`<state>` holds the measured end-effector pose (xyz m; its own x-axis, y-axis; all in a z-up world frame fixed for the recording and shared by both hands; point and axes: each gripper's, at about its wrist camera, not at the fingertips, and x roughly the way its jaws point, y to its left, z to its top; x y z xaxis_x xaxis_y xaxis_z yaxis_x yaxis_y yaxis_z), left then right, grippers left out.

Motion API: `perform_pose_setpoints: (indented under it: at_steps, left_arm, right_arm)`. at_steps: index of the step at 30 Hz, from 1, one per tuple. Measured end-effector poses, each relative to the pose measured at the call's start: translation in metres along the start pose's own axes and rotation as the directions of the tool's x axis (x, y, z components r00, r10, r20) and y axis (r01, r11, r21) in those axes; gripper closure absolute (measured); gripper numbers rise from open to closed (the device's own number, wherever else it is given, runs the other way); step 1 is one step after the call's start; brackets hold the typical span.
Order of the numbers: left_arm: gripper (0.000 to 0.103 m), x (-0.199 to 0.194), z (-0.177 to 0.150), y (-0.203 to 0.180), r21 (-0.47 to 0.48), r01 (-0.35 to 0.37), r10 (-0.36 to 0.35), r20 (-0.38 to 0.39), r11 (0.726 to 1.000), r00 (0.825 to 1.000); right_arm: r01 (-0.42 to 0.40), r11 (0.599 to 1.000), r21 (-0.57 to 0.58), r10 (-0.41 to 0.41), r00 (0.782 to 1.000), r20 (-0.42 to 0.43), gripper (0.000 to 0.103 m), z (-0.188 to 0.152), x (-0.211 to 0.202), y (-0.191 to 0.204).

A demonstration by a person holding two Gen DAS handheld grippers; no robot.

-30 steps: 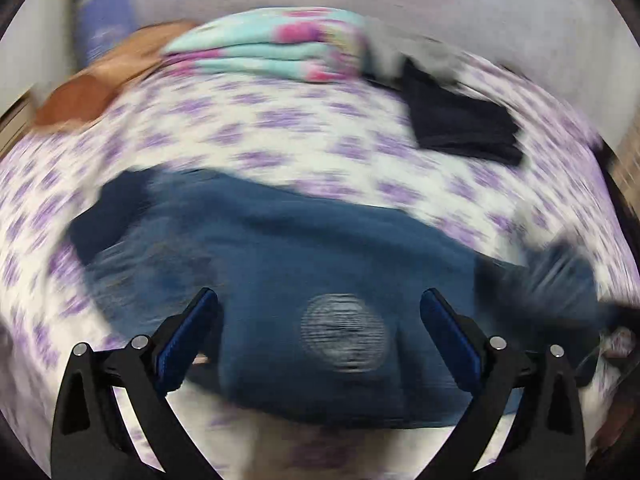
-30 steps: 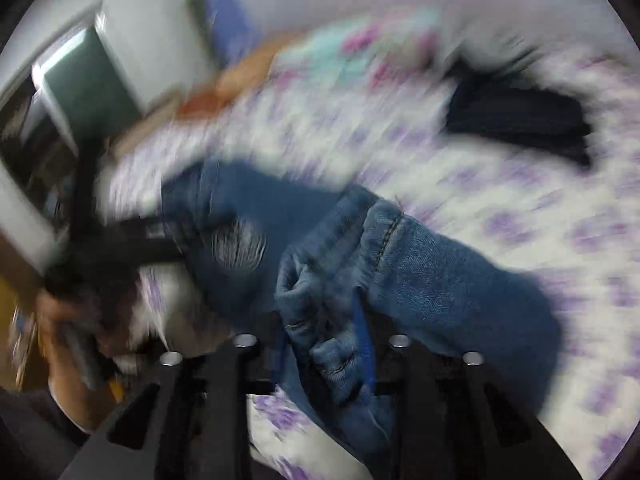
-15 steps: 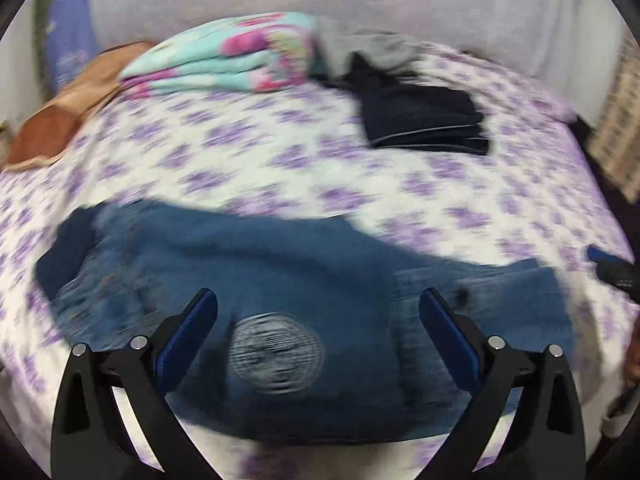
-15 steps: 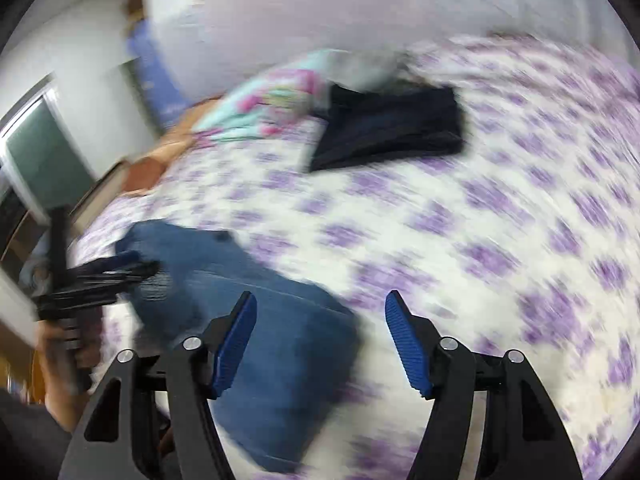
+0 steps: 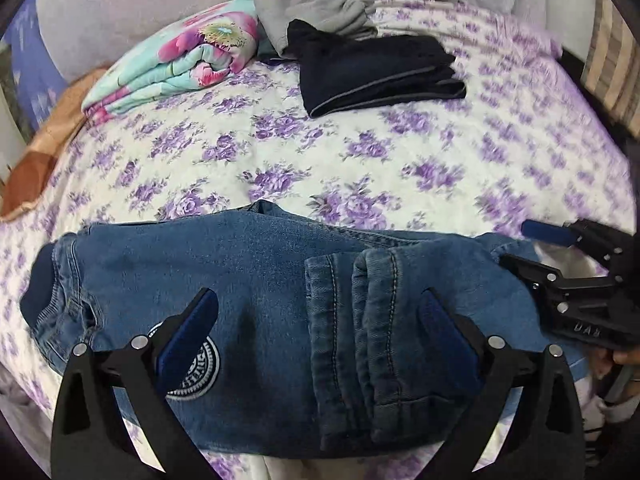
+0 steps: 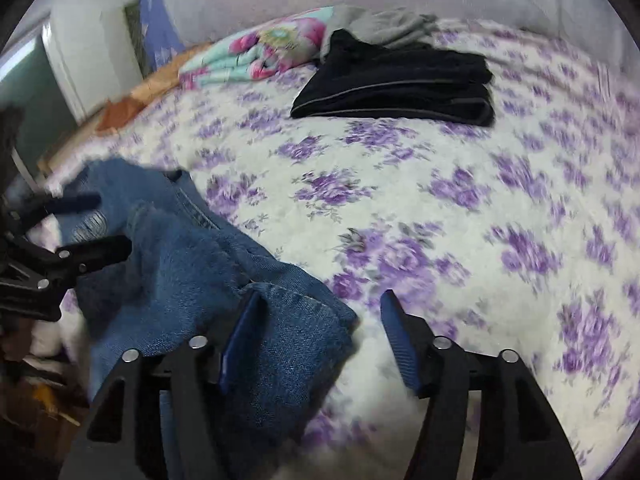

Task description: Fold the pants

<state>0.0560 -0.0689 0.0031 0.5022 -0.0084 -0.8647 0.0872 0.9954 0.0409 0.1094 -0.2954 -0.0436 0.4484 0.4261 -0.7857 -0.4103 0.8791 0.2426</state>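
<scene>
- The blue denim pants with a round white embroidered patch (image 5: 280, 312) lie across the near edge of the bed's white sheet printed with purple flowers (image 5: 304, 160), at about 6 o'clock in the left wrist view.
- One fold looks done: the leg ends and their stitched hems rest on top of the body of the pants, right of the patch, so the garment reads as halved along its length.
- The left gripper (image 5: 320, 328) hovers over the denim with its blue pads spread wide; nothing is between them.
- The right gripper (image 6: 320, 336) has just been opening; its jaws stand apart over the folded right end of the pants, with a corner of denim lying beneath its left pad but not pinched.
- My judgement: the task is roughly midway. A further fold, waistband end towards the doubled end, seems left, plus smoothing.
- At 12 o'clock sit a folded black garment with a grey stripe (image 5: 376, 68), a crumpled grey garment (image 5: 320, 16) and a folded turquoise floral blanket (image 5: 180, 64), well apart from the pants.
</scene>
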Motion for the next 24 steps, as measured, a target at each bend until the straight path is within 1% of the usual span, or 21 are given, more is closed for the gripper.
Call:
perform_pose_setpoints:
  at_steps: [1,2,3,4,5,6,7,8,9,10,11,12,14,16,19,20,21,22,23,24]
  left_arm:
    - [0.005,-0.004,0.000,0.002,-0.001,0.003,-0.003,0.008,1.000,1.000]
    - [0.005,-0.010,0.000,0.001,0.005,0.005,-0.005,0.022,1.000,1.000]
    - [0.005,-0.012,0.000,0.000,0.015,0.006,-0.006,0.032,1.000,0.999]
    - [0.005,-0.014,0.001,-0.003,0.039,-0.002,0.000,0.038,0.999,0.999]
    - [0.005,-0.012,0.002,-0.005,0.052,-0.018,0.016,0.031,0.999,0.999]
    - [0.005,-0.008,0.004,-0.005,0.054,-0.034,0.033,0.024,0.998,0.999]
    - [0.005,-0.004,0.006,-0.002,0.047,-0.058,0.058,0.015,0.997,0.998]
    - [0.005,-0.003,0.006,0.001,0.031,-0.070,0.070,0.012,0.997,0.997]
    - [0.005,-0.002,0.007,0.008,-0.003,-0.078,0.078,0.010,0.997,0.997]
    - [0.005,-0.002,0.007,0.013,-0.036,-0.076,0.076,0.010,0.996,0.997]
    - [0.005,-0.003,0.005,0.016,-0.060,-0.060,0.061,0.010,0.996,0.998]
    - [0.005,-0.002,0.004,0.019,-0.071,-0.035,0.036,0.004,0.997,0.999]
    - [0.005,0.000,0.000,0.013,-0.046,-0.011,0.011,-0.012,0.999,1.000]
    - [0.005,0.003,-0.003,0.001,-0.003,-0.017,0.017,-0.010,1.000,1.000]
    - [0.005,0.005,-0.004,-0.022,0.085,0.009,-0.010,0.009,0.996,1.000]
    - [0.005,0.009,-0.003,-0.028,0.115,-0.005,0.003,0.017,0.993,1.000]
    - [0.004,0.016,-0.003,-0.031,0.137,-0.051,0.049,0.019,0.989,0.999]
    - [0.004,0.028,-0.002,-0.029,0.137,-0.139,0.139,0.010,0.981,0.990]
    - [0.004,0.036,0.000,-0.023,0.114,-0.151,0.153,-0.010,0.982,0.988]
    - [0.004,0.041,0.000,-0.016,0.075,-0.108,0.111,-0.036,0.991,0.993]
  right_arm:
    - [-0.019,0.999,0.034,0.018,0.999,0.031,0.039,-0.002,-0.012,-0.008]
    - [-0.023,0.999,0.042,0.020,0.998,0.058,0.039,-0.004,-0.017,-0.010]
    - [-0.040,0.999,0.029,0.037,0.995,0.096,0.039,-0.009,-0.033,-0.009]
    - [-0.070,0.997,0.015,0.068,0.992,0.110,0.039,-0.012,-0.041,-0.005]
    - [-0.122,0.993,-0.002,0.122,0.986,0.115,0.039,-0.016,-0.048,0.000]
    - [-0.146,0.989,-0.011,0.146,0.983,0.110,0.039,-0.019,-0.050,0.005]
    - [-0.147,0.988,-0.039,0.150,0.985,0.090,0.039,-0.022,-0.047,0.014]
    - [-0.094,0.991,-0.095,0.099,0.994,0.049,0.039,-0.027,-0.034,0.027]
    - [-0.039,0.990,-0.132,0.042,0.999,0.020,0.035,-0.030,-0.022,0.034]
    - [0.040,0.977,-0.207,-0.046,0.999,-0.024,0.032,-0.038,0.001,0.045]
    - [0.059,0.970,-0.236,-0.061,0.998,-0.001,0.028,-0.042,0.007,0.050]
    - [0.056,0.971,-0.233,-0.058,0.998,0.000,0.028,-0.040,0.006,0.050]
    - [-0.006,0.983,-0.183,-0.002,0.999,-0.044,0.028,-0.030,0.001,0.041]
    - [-0.031,0.986,-0.166,0.022,0.998,-0.050,0.029,-0.025,-0.007,0.034]
    - [0.022,0.986,-0.166,-0.009,0.997,0.075,0.028,-0.018,-0.040,0.032]
    - [0.013,0.989,-0.149,0.003,0.995,0.104,0.028,-0.015,-0.047,0.030]
    - [-0.014,0.993,-0.117,0.031,0.989,0.143,0.028,-0.013,-0.053,0.028]
    - [-0.029,0.995,-0.098,0.044,0.987,0.154,0.028,-0.011,-0.052,0.027]
    - [-0.042,0.996,-0.082,0.054,0.987,0.153,0.029,-0.011,-0.049,0.028]
    - [-0.058,0.996,-0.075,0.068,0.988,0.139,0.033,-0.010,-0.042,0.029]
